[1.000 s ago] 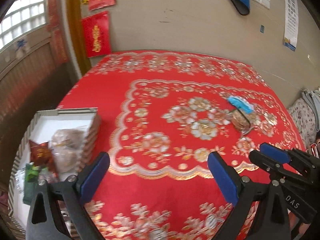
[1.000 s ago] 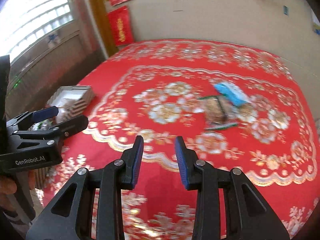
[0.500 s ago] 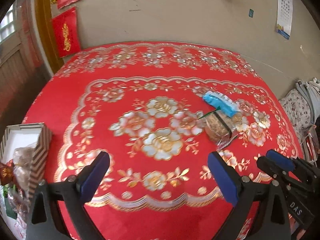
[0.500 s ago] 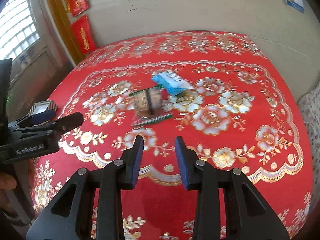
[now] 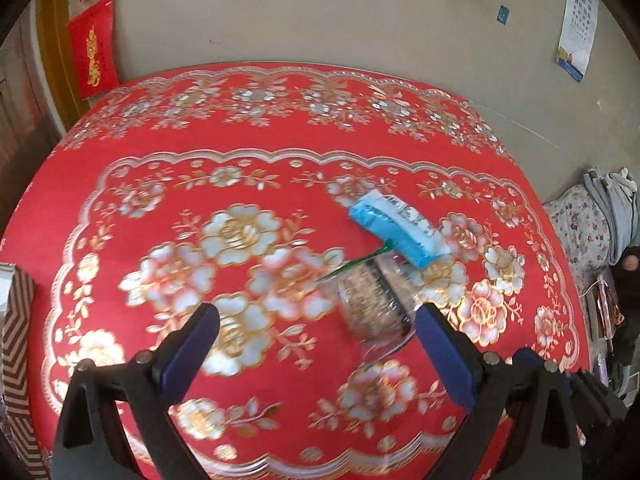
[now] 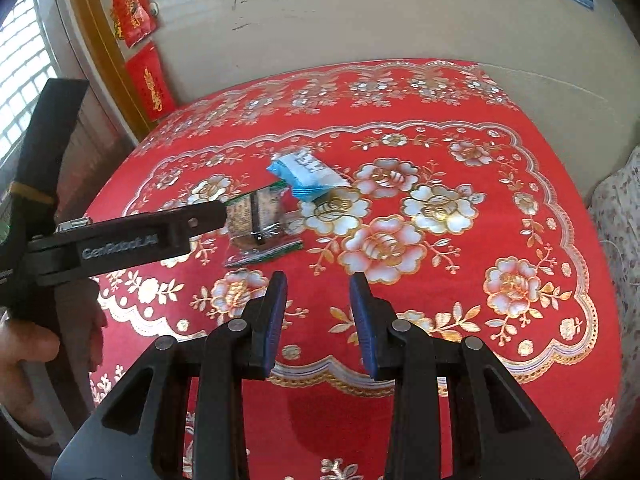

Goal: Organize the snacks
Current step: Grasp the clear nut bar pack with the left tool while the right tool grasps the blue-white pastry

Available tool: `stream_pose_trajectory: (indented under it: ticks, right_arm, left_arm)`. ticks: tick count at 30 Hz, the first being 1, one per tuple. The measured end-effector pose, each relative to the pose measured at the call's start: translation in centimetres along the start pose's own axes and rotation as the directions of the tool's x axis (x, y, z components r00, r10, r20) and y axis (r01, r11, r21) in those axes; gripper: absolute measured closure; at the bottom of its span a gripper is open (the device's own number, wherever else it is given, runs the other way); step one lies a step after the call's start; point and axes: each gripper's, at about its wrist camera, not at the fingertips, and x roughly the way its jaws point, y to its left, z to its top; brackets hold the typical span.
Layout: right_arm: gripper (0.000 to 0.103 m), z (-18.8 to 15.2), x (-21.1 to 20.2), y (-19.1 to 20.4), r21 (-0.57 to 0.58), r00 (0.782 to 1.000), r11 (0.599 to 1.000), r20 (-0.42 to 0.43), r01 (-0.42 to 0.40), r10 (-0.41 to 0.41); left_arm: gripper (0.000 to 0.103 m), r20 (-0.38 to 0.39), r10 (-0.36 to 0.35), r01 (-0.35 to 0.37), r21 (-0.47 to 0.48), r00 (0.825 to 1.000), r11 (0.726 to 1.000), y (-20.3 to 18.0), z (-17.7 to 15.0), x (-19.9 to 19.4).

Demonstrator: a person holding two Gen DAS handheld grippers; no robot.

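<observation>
Red cloth (image 5: pixel 256 364): gold-and-white flower print, covering the desk across most of both views.
Blue pack (image 5: pixel 396 229): lies on the cloth right of centre in the left wrist view; upper centre in the right wrist view (image 6: pixel 306 174); white printed panel on its top.
Clear pack (image 5: pixel 370 300): green-edged wrapper with a brownish snack inside, just below the blue pack and touching or slightly under its lower end; blurred in the left wrist view.
Clear pack, right wrist view (image 6: pixel 260 228): centre left, just below and left of the blue pack.
Left gripper (image 5: pixel 316 354): fingers spread wide at the bottom of its own view, nothing between the pads; the clear pack shows just above and inside the right finger (image 5: pixel 448 360). Whether it touches the pack I cannot tell.
Left gripper, right wrist view (image 6: pixel 132 240): black body reaching in from the left edge, tip overlapping the clear pack's left end.
Hand (image 6: pixel 28 344): lower left edge, holding the left gripper's grip.
Right gripper (image 6: pixel 318 320): bottom centre, fingers parted by a narrow gap, grasping nothing; it hangs over bare cloth, apart from both packs.
Striped box (image 5: pixel 16 340): only an edge at the far left.
Wall (image 5: pixel 320 12): beige, with red hangings (image 5: pixel 92 46) at upper left and a calendar (image 5: pixel 576 20) at upper right.
</observation>
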Motion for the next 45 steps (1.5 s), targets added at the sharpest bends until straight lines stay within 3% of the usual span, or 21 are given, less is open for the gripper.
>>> stream_pose_trajectory:
  ticks: [7, 11, 16, 17, 19, 23, 28, 30, 33, 38, 40, 41, 43, 45]
  right_arm:
    - [0.071, 0.6, 0.4, -1.5, 0.027, 1.000, 1.000, -0.004, 0.012, -0.011]
    - [0.071, 1.4, 0.8, -1.4, 0.013, 1.000, 1.000, -0.004, 0.016, -0.016]
    - [0.071, 3.6, 2.1, -0.4, -0.045, 1.000, 0.999, 0.001, 0.008, -0.008]
    - [0.070, 4.3, 2.5, -0.1, -0.064, 1.000, 0.998, 0.000, 0.006, -0.006]
    - [0.057, 5.6, 3.7, 0.4, -0.093, 1.000, 0.996, -0.006, 0.001, -0.002]
    - [0.055, 8.1, 6.6, 1.3, -0.120, 0.998, 0.992, -0.046, -0.039, 0.033]
    - [0.055, 9.3, 9.6, 2.5, -0.195, 0.995, 0.980, -0.102, -0.035, 0.015]
    - [0.055, 9.5, 10.4, 2.8, -0.222, 0.994, 0.975, -0.113, -0.030, 0.005]
    - [0.055, 9.7, 11.7, 3.0, -0.251, 0.990, 0.968, -0.142, -0.023, -0.013]
    - [0.054, 10.1, 12.8, 2.6, -0.264, 0.989, 0.964, -0.146, -0.023, -0.017]
    - [0.069, 10.0, 12.8, 2.6, -0.265, 0.990, 0.964, -0.137, -0.004, -0.033]
    - [0.069, 9.7, 12.7, 2.7, -0.273, 0.990, 0.962, -0.130, 0.014, -0.051]
    - [0.077, 9.1, 12.2, 2.8, -0.288, 0.992, 0.957, -0.107, 0.034, -0.067]
    - [0.077, 8.4, 11.4, 2.8, -0.290, 0.993, 0.956, -0.084, 0.052, -0.080]
  left_arm:
    - [0.003, -0.046, 0.022, -0.020, 0.037, 0.999, 0.999, -2.5, 0.9, 2.6]
    - [0.003, -0.049, 0.000, 0.002, 0.036, 0.999, 0.999, -1.6, 0.7, 3.1]
    - [0.015, -0.053, -0.034, 0.036, 0.038, 0.998, 0.999, 0.5, 0.6, 2.6]
    - [0.021, -0.057, -0.046, 0.048, 0.037, 0.997, 0.998, 0.9, 0.7, 2.5]
    - [0.029, -0.068, -0.076, 0.079, 0.034, 0.995, 0.996, 1.8, 0.9, 2.2]
    - [0.040, -0.089, -0.089, 0.094, 0.051, 0.992, 0.994, 3.2, 1.2, 1.8]
    - [0.039, -0.106, -0.101, 0.111, 0.091, 0.989, 0.990, 3.2, 1.5, 2.1]
    - [0.028, -0.097, -0.105, 0.115, 0.097, 0.990, 0.989, 3.0, 1.7, 2.1]
    - [0.024, -0.089, -0.127, 0.135, 0.102, 0.988, 0.986, 2.6, 2.1, 2.2]
    - [0.023, -0.095, -0.076, 0.086, 0.108, 0.993, 0.990, 2.4, 2.3, 3.2]
    - [0.034, -0.103, -0.062, 0.076, 0.130, 0.993, 0.989, 2.3, 1.9, 3.7]
    - [0.052, -0.074, -0.043, 0.054, 0.149, 0.996, 0.987, 2.2, 1.8, 3.5]
    - [0.052, -0.065, -0.058, 0.067, 0.140, 0.996, 0.988, 2.5, 1.7, 3.4]
    - [0.052, -0.061, -0.073, 0.081, 0.128, 0.995, 0.989, 2.9, 1.6, 3.2]
